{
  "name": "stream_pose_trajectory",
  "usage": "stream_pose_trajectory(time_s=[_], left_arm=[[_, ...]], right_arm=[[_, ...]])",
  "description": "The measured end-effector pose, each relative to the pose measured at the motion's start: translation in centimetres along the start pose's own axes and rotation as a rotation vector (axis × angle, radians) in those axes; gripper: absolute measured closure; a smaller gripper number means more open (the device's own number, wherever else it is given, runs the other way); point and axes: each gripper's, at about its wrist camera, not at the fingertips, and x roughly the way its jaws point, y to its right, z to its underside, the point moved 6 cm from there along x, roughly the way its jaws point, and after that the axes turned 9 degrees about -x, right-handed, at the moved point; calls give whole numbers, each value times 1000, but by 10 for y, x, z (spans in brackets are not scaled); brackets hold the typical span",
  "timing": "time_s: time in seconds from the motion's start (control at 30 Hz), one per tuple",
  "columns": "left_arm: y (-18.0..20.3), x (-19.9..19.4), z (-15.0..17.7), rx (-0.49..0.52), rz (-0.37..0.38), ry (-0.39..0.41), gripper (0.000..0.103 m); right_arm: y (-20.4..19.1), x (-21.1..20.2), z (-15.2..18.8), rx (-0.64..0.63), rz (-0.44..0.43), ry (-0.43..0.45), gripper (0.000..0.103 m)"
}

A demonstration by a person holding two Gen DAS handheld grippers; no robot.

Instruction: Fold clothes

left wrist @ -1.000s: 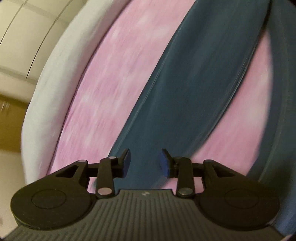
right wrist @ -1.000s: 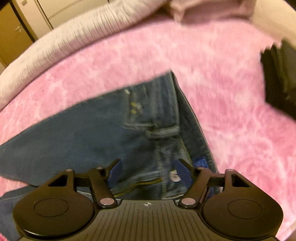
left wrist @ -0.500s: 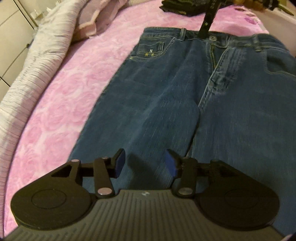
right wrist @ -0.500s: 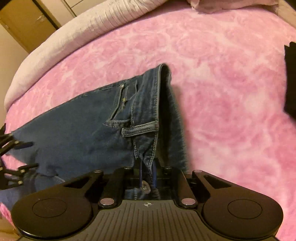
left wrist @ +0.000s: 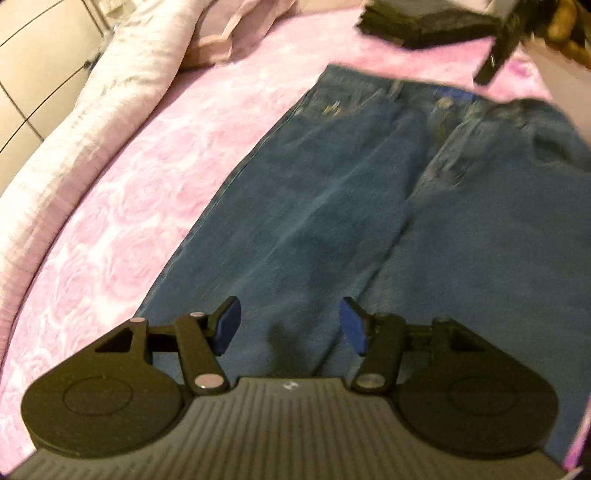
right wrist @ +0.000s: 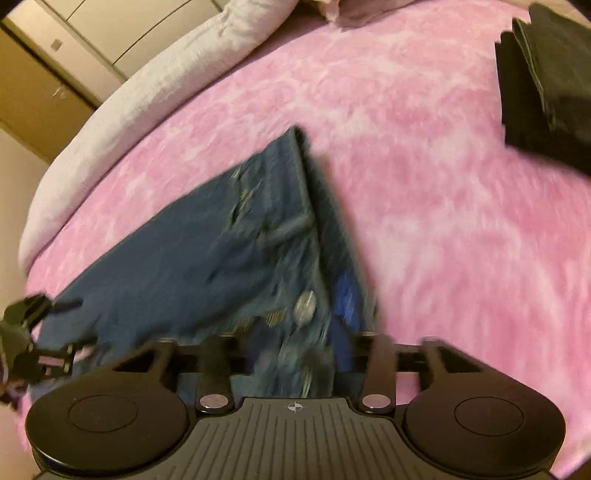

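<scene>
Blue jeans (left wrist: 332, 206) lie spread front-up on a pink bedspread (left wrist: 122, 206), waistband at the far end. My left gripper (left wrist: 290, 326) is open and empty, hovering low over the legs near the crotch seam. In the right wrist view the jeans (right wrist: 207, 258) show blurred, with the waistband and button between the jaws of my right gripper (right wrist: 295, 354). Its arms stand spread apart and its fingertips are hidden behind denim. The left gripper also shows in the right wrist view (right wrist: 26, 343) at the far left.
A grey-white rolled duvet (left wrist: 92, 122) runs along the bed's left edge. A pink pillow (left wrist: 236, 33) lies at the head. A stack of folded dark clothes (right wrist: 550, 85) sits at the far right. Cupboards (right wrist: 66, 66) stand beyond the bed.
My right gripper closed on the waistband half a second ago and now stands spread, with the waist raised and blurred. My left gripper swung from the pink spread over the legs and opened wider.
</scene>
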Motion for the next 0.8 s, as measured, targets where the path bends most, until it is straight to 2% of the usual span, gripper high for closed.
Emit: stream_pose_trajectory(time_s=[0.13, 0.17, 0.27, 0.37, 0.47, 0.57, 0.63, 0.67, 0.7, 0.8], left_arm=[[35, 1, -12, 47, 71, 36, 48], [44, 3, -16, 63, 85, 43, 48], [69, 8, -29, 96, 129, 65, 48], [91, 13, -38, 126, 164, 83, 48], [104, 24, -45, 138, 156, 98, 48], [112, 41, -50, 128, 138, 87, 48], [117, 59, -49, 120, 131, 55, 47], [117, 62, -49, 118, 129, 53, 45], [117, 66, -48, 116, 127, 51, 44], [114, 62, -45, 106, 120, 56, 44]], right_arm=[[-8, 11, 25, -33, 32, -62, 52], [-7, 14, 27, -32, 46, -70, 67], [-14, 9, 29, -57, 58, -70, 88], [-29, -7, 25, -114, 62, -39, 93], [-53, -23, 8, -277, 115, 36, 93], [-60, -4, -7, -442, 157, 58, 92], [-49, 24, -7, -492, 173, 28, 89], [-40, 41, -5, -515, 179, -1, 80], [-33, 49, -3, -509, 174, -16, 76], [-24, 48, 0, -469, 179, -11, 67]])
